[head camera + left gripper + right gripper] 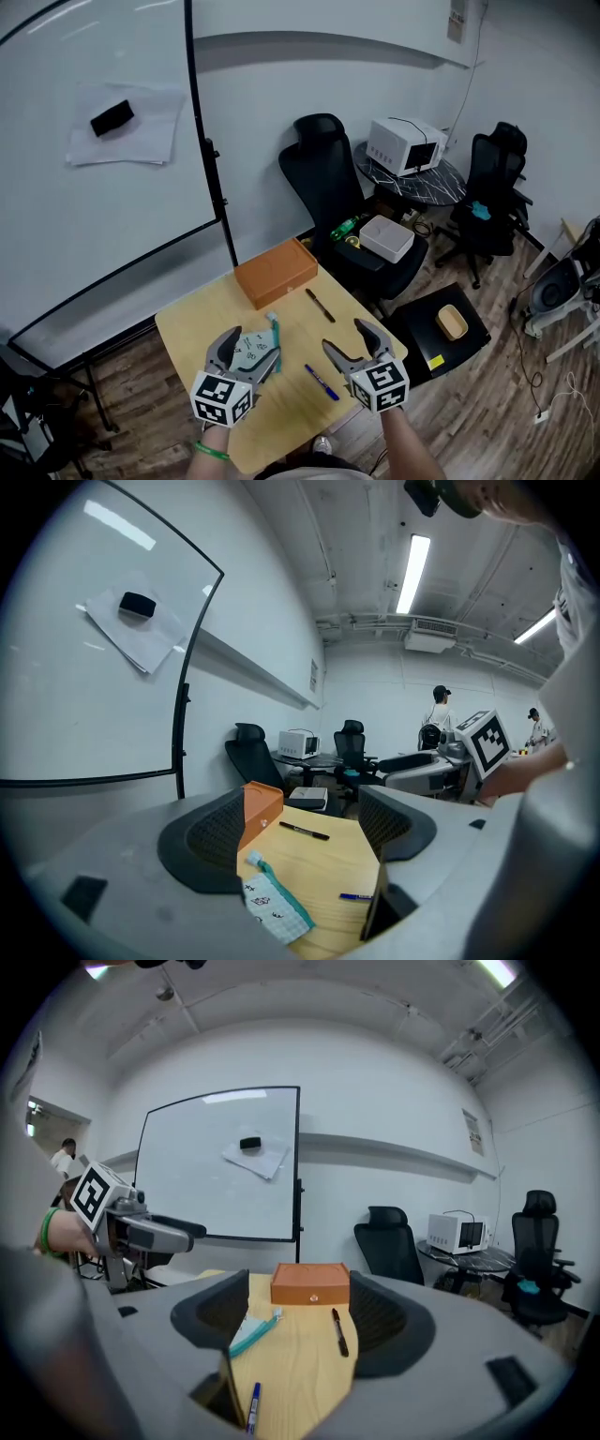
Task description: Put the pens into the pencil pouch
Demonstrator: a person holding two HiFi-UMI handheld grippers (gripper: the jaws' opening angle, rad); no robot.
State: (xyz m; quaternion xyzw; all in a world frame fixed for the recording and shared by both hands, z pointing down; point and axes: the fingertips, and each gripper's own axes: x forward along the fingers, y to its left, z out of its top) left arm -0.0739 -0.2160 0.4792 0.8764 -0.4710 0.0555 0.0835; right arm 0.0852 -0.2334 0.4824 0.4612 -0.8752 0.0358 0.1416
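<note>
pencil pouch [253,348]: white, small prints, teal zipper edge, flat on table [289,414] | black pen [320,306]: flat, capped, well apart from pouch | blue pen [321,382]: flat, near pouch, not touching

This is an office room: a big whiteboard [94,216] stands by the white wall [309,80], black swivel chairs [323,161] stand near a small round table [448,181] with a white appliance [403,145], a wooden desk [197,323] is in front, and long tube lights [413,569] run along the ceiling [356,536].
</note>
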